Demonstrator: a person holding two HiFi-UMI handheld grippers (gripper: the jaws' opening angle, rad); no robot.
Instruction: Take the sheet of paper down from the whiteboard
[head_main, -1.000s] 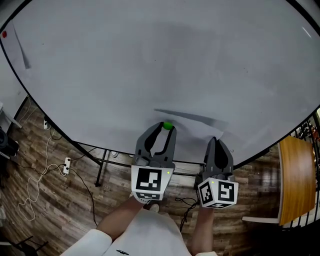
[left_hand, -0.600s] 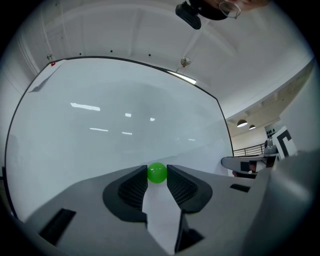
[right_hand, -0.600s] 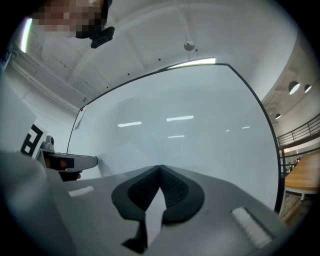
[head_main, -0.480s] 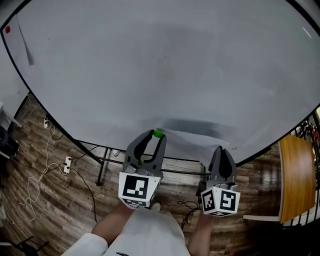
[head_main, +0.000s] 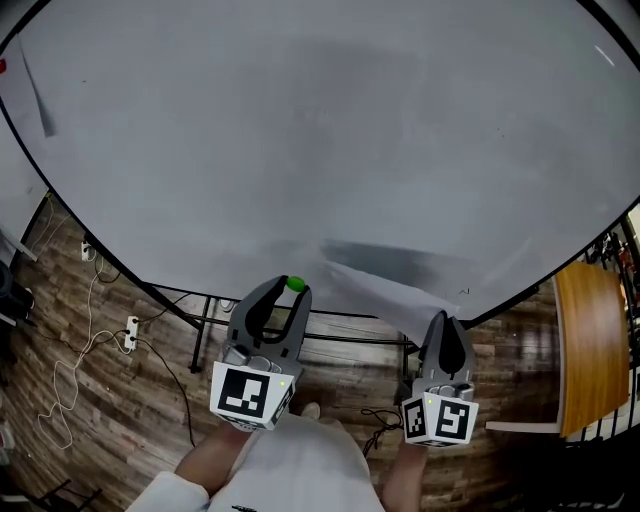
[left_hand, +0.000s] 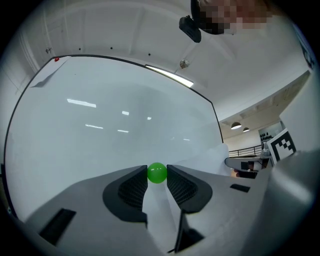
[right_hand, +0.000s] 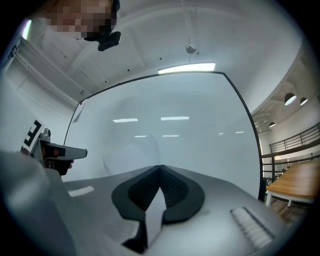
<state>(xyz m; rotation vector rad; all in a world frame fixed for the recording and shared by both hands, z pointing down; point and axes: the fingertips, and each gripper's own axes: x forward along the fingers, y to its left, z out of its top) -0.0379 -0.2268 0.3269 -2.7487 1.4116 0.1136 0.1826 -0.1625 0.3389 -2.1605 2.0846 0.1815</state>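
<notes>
Head view: the left gripper (head_main: 288, 292) has a small green ball (head_main: 295, 284) pinched at its tips, so the jaws are only as far apart as the ball is wide. The right gripper (head_main: 441, 318) is clamped on the white sheet of paper (head_main: 385, 290), which slants up-left to the bottom edge of the big whiteboard (head_main: 300, 130).

Left gripper view: the ball sits right between the pads, and the paper pokes out on the right.

Right gripper view: the jaws are together with a strip of paper squeezed between them.
</notes>
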